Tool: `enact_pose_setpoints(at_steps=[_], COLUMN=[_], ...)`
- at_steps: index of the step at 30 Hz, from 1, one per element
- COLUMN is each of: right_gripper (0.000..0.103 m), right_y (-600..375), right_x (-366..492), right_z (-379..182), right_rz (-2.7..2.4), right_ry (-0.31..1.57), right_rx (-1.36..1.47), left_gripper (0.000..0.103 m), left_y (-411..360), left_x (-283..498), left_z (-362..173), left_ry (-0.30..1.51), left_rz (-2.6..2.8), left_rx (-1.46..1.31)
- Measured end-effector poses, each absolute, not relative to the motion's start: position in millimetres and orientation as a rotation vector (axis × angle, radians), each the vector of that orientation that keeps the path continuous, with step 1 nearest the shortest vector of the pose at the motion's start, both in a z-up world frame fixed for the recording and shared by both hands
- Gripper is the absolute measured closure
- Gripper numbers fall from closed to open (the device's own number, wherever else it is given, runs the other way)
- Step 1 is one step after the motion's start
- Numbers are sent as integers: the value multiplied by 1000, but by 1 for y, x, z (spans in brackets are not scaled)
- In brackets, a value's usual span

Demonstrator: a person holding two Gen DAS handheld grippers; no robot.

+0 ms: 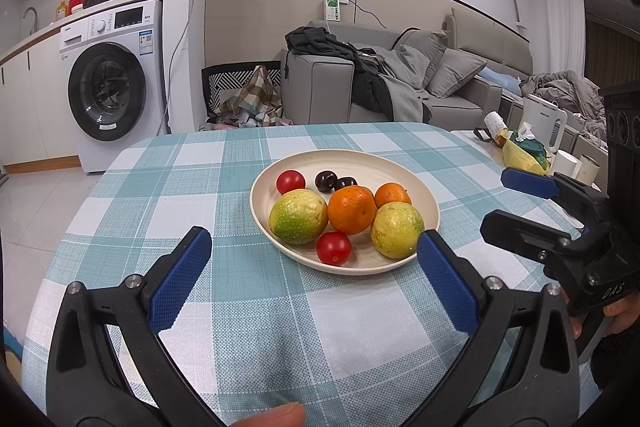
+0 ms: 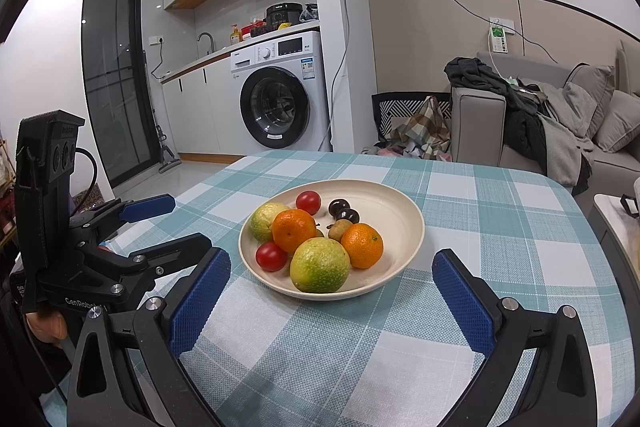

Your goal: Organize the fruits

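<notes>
A table (image 1: 256, 311) covered with a teal-and-white checked cloth is seen in both wrist views. A cream plate (image 1: 390, 165) is set on it, just ahead of both tools. The left gripper (image 1: 314, 243) is held low over the cloth with its blue-padded jaws spread wide and nothing between them; the plate's near rim is framed just beyond the pad tips. The right gripper (image 2: 331, 263) is posed the same way, jaws wide and empty, with the plate lying just past its tips. The two tools are held side by side, each showing at the edge of the other's view, both angled toward the plate. A hand (image 1: 624, 317) is seen on the right tool's handle.

All the fruit is piled on the plate: two yellow-green round fruits (image 1: 298, 216), one at the front left and one at the front right, a large orange (image 1: 351, 209) touching both, a smaller orange (image 1: 393, 195) behind, two cherry tomatoes (image 1: 334, 247), one near and one far, and two dark cherries (image 1: 326, 181) at the back. A small brown fruit (image 2: 339, 230) is made out among them in the right view only.
</notes>
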State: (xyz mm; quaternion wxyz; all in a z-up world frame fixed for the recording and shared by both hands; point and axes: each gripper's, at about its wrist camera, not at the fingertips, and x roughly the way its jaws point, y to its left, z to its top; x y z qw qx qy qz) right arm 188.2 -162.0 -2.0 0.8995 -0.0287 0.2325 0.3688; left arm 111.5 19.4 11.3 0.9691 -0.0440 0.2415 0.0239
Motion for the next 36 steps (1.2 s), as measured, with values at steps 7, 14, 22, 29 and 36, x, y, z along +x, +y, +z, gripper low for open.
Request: enact_pose_setpoints(at_steps=[7, 14, 22, 29, 36], right_gripper=[0, 0, 0, 0, 0], right_y=[-162, -162, -162, -161, -161], right_x=[188, 188, 188, 188, 187], right_z=[-2, -2, -2, -2, -2], right_rz=[764, 764, 764, 764, 764], right_ry=[482, 482, 482, 483, 483], right_rx=[-60, -60, -61, -62, -63], left_gripper=[1, 1, 1, 1, 1], left_y=[19, 19, 19, 19, 16], left_x=[112, 112, 112, 112, 112], left_z=[11, 11, 12, 12, 6], left_ry=[488, 488, 489, 489, 486], left_rz=[48, 48, 48, 46, 35], left_rx=[-89, -89, -89, -89, -88])
